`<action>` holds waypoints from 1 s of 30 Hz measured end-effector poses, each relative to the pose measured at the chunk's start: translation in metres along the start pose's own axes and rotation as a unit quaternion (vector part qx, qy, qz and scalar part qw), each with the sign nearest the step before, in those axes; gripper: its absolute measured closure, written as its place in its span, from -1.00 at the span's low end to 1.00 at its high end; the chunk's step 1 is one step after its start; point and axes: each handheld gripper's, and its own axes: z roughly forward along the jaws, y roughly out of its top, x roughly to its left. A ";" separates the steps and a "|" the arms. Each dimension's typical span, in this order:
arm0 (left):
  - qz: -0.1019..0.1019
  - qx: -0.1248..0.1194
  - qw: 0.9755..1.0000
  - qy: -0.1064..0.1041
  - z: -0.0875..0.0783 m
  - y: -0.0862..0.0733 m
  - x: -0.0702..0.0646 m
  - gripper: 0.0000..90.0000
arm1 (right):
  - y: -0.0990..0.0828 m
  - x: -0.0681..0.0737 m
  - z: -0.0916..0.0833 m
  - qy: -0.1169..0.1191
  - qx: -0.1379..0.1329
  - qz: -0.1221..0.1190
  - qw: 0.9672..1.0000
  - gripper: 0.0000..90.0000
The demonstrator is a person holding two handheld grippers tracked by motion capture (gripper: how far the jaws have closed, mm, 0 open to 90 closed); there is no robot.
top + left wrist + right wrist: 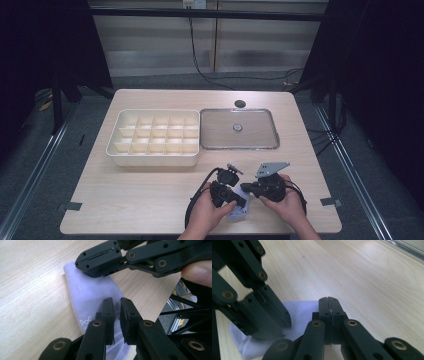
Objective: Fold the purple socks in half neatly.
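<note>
A pale lilac sock (pixel 92 300) lies flat on the desk (pixel 150 195) at its near edge, between my two hands. My left gripper (pixel 117 315) has its fingers almost together with a narrow gap over the sock's middle; I judge they may pinch too little fabric and slip off when I lift. My right gripper (pixel 329 315) is closed tight on the sock's edge, a thin line of cloth between the fingers. If I pull my hands apart unevenly, that edge could tear free. Farther off, the divided tray (pixel 152 137) and the clear lid (pixel 239 130) sit well apart.
</note>
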 end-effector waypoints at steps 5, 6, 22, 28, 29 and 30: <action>0.009 0.003 1.000 0.007 0.000 0.000 -0.004 0.86 | 0.000 0.001 0.000 0.001 0.001 0.000 1.000 1.00; 0.009 0.001 1.000 0.007 0.000 -0.001 -0.004 0.86 | 0.000 0.001 0.000 0.001 0.001 -0.001 1.000 1.00; 0.012 0.006 1.000 0.010 0.000 -0.014 -0.003 0.98 | 0.000 0.002 0.002 0.001 -0.002 0.000 1.000 1.00; 0.018 0.012 0.999 0.031 -0.001 -0.010 -0.002 1.00 | 0.001 0.002 0.003 -0.005 -0.005 -0.001 1.000 1.00; 0.015 0.010 0.999 0.032 -0.001 -0.009 0.000 1.00 | 0.001 0.002 0.003 -0.010 -0.005 0.001 1.000 1.00; 0.011 0.010 0.999 0.028 -0.002 -0.009 0.002 1.00 | 0.001 0.001 0.002 -0.012 -0.006 -0.001 1.000 1.00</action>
